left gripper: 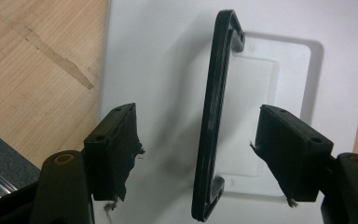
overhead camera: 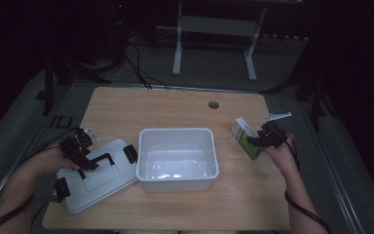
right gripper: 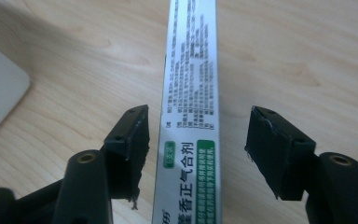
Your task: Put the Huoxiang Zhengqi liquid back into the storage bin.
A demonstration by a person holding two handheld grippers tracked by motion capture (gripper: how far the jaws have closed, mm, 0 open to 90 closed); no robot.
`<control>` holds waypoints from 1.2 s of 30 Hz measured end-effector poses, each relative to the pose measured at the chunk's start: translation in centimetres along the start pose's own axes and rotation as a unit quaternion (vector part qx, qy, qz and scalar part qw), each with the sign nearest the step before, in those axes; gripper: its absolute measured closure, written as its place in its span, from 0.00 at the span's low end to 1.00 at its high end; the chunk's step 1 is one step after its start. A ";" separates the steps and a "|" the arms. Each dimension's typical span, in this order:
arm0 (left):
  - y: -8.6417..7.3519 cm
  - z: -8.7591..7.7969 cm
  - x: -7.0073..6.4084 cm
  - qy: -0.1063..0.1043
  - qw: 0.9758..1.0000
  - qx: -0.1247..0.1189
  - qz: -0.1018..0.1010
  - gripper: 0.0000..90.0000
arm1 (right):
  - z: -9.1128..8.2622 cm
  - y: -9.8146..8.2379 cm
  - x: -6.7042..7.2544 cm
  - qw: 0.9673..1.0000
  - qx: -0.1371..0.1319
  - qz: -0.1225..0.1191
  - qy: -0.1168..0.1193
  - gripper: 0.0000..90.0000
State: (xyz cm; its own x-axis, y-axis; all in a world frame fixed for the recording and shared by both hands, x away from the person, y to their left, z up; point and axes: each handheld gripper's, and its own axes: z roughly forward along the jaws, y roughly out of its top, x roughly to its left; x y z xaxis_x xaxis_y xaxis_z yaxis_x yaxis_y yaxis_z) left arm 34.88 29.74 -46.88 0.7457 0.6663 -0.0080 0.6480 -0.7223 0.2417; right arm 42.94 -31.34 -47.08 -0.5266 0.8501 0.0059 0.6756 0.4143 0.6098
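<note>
**Two grippers poised, one over a lid handle, one around a box**

Closest to me, the person's forearms come in from the table's near edge. The left gripper (overhead camera: 80,148) hangs over a grey lid (overhead camera: 97,183) that lies flat on the wooden table (overhead camera: 175,107), just left of the tub. In the left gripper view its jaws stand apart on either side of the lid's black handle (left gripper: 213,121); neither pad touches the handle, so this claw is released, gripping nothing.

Beside the lid, at the middle of the table, sits a white tub (overhead camera: 177,183), open at the top.

To the right of the tub, a little farther back, the right gripper (overhead camera: 260,140) is at a small green and white box (overhead camera: 245,137), which looks tilted on the tabletop. In the right gripper view the box (right gripper: 191,116) runs up between the two jaws. The left pad sits just beside its edge and the right pad stands clear of it, so the claw is not clamped.

Beyond the table's far edge, a white frame (overhead camera: 214,29) stands on the dark floor.
</note>
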 end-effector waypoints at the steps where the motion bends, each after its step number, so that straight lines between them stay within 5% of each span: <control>1: 0.1 -0.1 0.0 0.002 1.000 0.000 0.002 0.33 | 0.2 0.1 0.0 1.000 0.006 0.002 -0.003 0.47; 12: 0.4 0.2 -0.2 0.001 1.000 0.004 0.008 0.33 | 1.1 1.4 0.3 0.998 0.058 -0.009 0.003 0.65; 24: 0.4 0.9 -0.4 -0.001 1.000 0.013 0.010 0.33 | 1.8 3.3 0.5 0.989 0.143 -0.030 0.002 0.67; 36: 0.3 0.6 -0.3 -0.003 1.000 0.011 0.008 0.33 | 1.7 3.2 0.5 0.990 0.140 -0.032 -0.002 0.70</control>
State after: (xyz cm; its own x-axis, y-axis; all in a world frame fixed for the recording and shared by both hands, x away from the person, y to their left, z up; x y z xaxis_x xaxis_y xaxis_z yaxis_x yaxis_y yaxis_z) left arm 34.94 29.19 -47.37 0.7569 0.6535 -0.0097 0.6392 -0.7370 0.2196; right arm 45.74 -29.03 -46.44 -0.5702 0.8210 -0.0295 0.7585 0.5399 0.3648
